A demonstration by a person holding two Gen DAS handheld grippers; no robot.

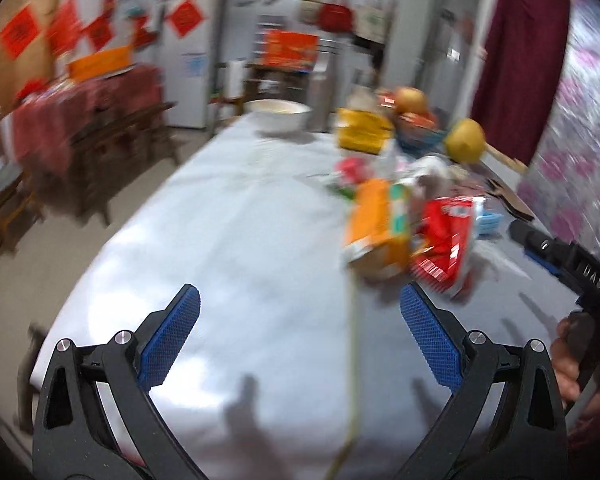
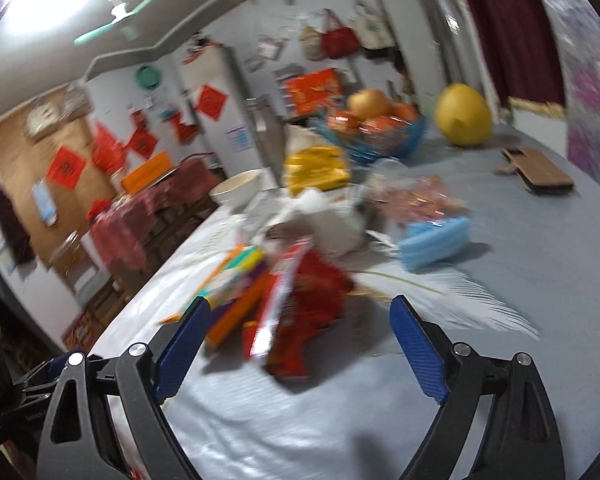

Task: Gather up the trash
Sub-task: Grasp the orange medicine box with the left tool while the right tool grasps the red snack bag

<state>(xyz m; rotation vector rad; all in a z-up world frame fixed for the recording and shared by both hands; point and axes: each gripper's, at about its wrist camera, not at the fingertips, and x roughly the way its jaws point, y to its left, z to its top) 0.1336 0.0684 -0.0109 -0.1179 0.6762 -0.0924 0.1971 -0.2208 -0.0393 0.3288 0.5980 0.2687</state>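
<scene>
Trash: one red wrapper (image 2: 300, 300), one orange carton (image 1: 376, 228)

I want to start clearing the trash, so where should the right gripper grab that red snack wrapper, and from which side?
Take the red snack wrapper by its raised near edge, coming straight in from the front with the right gripper. It lies crumpled against the orange box, so that free edge stands off the table for the open fingers to close on.
</scene>
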